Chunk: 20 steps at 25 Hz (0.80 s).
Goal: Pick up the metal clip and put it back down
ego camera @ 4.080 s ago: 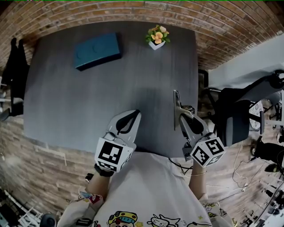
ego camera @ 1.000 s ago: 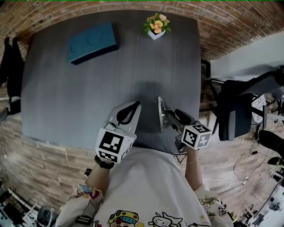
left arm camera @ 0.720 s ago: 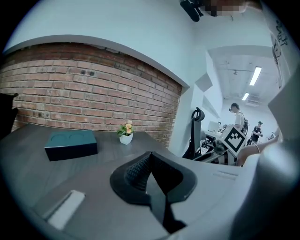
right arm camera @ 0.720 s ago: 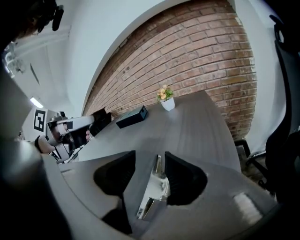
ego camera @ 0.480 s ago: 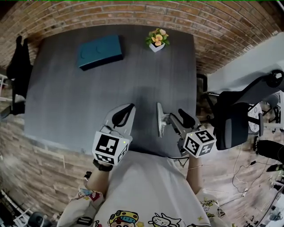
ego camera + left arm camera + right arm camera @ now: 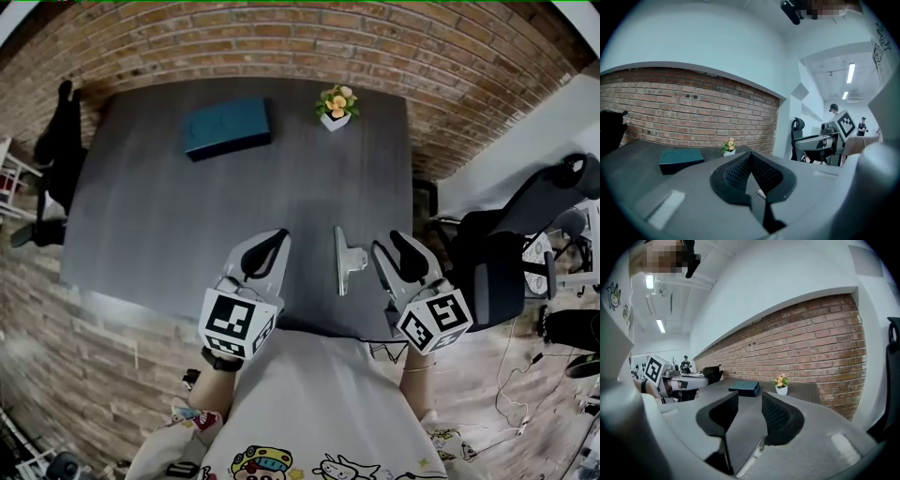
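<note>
Lying free by the worktop's (image 6: 187, 216) near edge: metal clip (image 6: 345, 261). Right gripper (image 6: 392, 244) fingers are spread and empty and have just been closing a bit; left gripper (image 6: 272, 242) fingers are pressed together. Risk: a stray nudge pushes the clip off that edge.

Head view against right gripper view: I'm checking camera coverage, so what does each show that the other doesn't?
Only the head view: the whole metal clip lying on the table, and the floor. Only the right gripper view: straight along the right gripper, jaws apart, just closed further, nothing between; ceiling lights. Both: teal box, flower pot, brick wall.
</note>
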Each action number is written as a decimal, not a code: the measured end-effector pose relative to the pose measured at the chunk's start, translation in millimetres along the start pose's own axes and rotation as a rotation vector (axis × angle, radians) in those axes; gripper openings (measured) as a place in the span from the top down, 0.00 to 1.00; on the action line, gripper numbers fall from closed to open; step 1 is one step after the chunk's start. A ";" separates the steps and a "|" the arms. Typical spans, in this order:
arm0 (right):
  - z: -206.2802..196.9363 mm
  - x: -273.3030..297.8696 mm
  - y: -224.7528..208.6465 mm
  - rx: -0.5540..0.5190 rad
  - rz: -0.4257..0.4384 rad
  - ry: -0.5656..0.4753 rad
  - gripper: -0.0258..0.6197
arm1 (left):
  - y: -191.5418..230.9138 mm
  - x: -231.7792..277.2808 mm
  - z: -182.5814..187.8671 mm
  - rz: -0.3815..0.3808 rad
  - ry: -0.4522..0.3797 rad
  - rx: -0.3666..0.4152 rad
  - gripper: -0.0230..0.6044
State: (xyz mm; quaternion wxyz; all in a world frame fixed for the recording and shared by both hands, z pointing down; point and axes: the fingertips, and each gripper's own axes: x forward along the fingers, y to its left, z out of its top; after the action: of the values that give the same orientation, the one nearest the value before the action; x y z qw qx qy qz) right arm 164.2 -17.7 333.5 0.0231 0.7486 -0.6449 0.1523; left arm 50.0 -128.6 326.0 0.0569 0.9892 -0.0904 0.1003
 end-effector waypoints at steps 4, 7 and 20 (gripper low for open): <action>12.5 -16.7 11.0 -0.021 0.007 -0.043 0.73 | -7.5 -11.5 2.6 -0.001 -0.015 0.010 0.95; 18.3 -26.8 13.6 -0.033 -0.009 -0.072 0.77 | -12.4 -17.5 4.4 -0.003 -0.019 0.015 0.95; 24.2 -44.5 1.9 -0.029 -0.071 -0.157 0.96 | -20.3 -13.2 1.8 -0.038 -0.004 0.007 0.95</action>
State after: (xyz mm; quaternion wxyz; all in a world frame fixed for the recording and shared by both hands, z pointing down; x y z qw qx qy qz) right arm 161.8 19.0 298.7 -0.0115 0.7802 -0.6200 0.0827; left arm 41.4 -106.8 319.5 0.0550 0.9911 -0.0712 0.0977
